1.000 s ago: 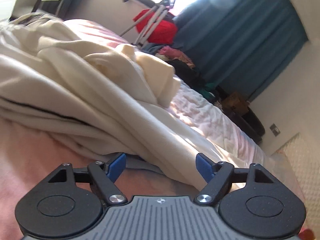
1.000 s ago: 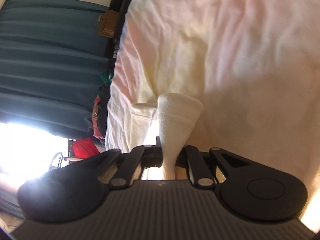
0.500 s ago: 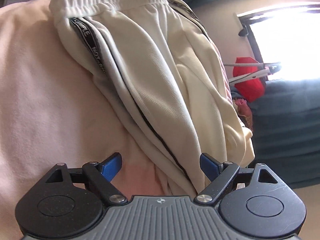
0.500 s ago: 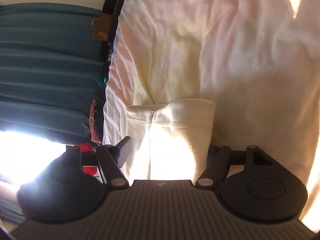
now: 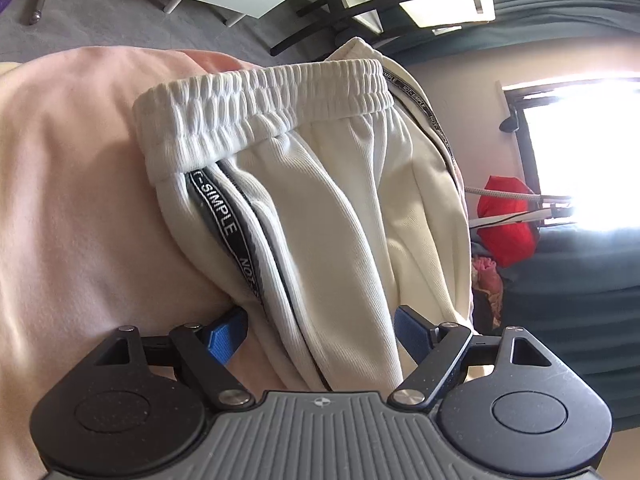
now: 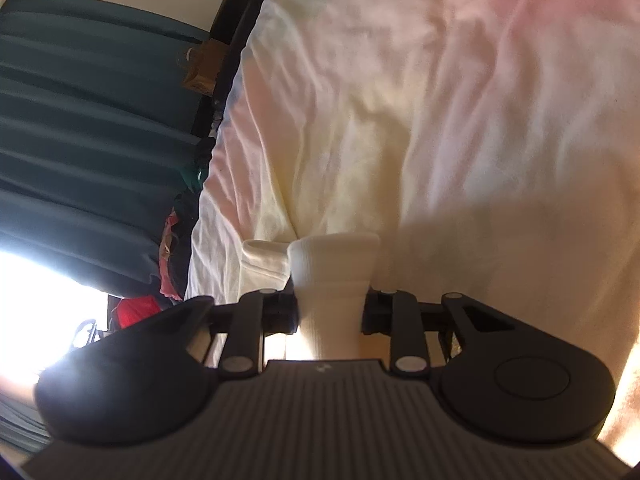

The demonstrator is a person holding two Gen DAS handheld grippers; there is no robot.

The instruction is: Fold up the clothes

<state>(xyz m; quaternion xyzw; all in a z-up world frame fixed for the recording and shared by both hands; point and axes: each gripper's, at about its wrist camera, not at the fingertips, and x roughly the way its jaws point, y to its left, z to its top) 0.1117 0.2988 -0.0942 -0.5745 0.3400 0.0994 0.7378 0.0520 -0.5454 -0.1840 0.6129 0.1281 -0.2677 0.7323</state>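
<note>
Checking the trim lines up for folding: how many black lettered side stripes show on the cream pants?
2. One stripe runs down from the waistband toward the left hand-held gripper; the other follows the far edge. More may be hidden in folds.

trousers [image 5: 344, 208]: cream ribbed knit cloth, soft and matt; gathered elastic waistband; glossy black woven side tape
bedsheet [image 5: 80, 208]: pale pink cloth, matt, lightly creased
left gripper [image 5: 320, 330]: matt black speckled plastic, blue plastic pads, ribbed grey body, shiny metal pivots
cuff [image 6: 334, 268]: white ribbed knit
curtain [image 6: 80, 140]: teal pleated cloth
</note>
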